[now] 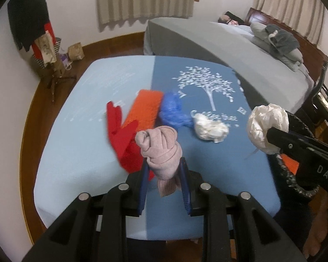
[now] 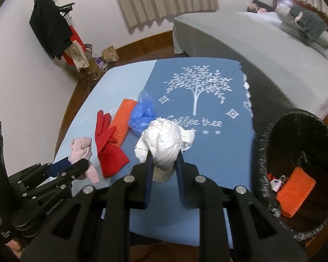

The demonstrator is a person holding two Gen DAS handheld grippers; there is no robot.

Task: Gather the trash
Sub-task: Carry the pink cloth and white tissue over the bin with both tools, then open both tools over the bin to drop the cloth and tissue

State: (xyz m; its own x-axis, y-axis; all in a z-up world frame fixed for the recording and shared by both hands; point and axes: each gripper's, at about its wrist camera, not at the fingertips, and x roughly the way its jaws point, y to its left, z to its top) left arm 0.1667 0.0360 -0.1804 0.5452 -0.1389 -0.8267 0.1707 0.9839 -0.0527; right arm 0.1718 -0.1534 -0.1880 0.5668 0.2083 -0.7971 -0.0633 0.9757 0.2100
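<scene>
My left gripper (image 1: pixel 164 166) is shut on a knotted pink cloth (image 1: pixel 161 150), held above the blue table; it also shows in the right wrist view (image 2: pixel 82 152). My right gripper (image 2: pixel 164 159) is shut on a crumpled white plastic wad (image 2: pixel 161 144), seen from the left wrist view (image 1: pixel 266 126) beside the black bin. On the table lie a red glove (image 2: pixel 107 144), an orange sponge (image 2: pixel 122 122), a blue plastic bag (image 2: pixel 142 115) and a second white wad (image 1: pixel 210 128). The black bin (image 2: pixel 260 152) at the right holds another orange sponge (image 2: pixel 295 192).
The table (image 1: pixel 76 148) has a light blue and dark blue cover with a tree print. A grey bed (image 2: pixel 251 37) stands behind it. A coat stand (image 2: pixel 50 28) with bags is at the back left, on a wooden floor.
</scene>
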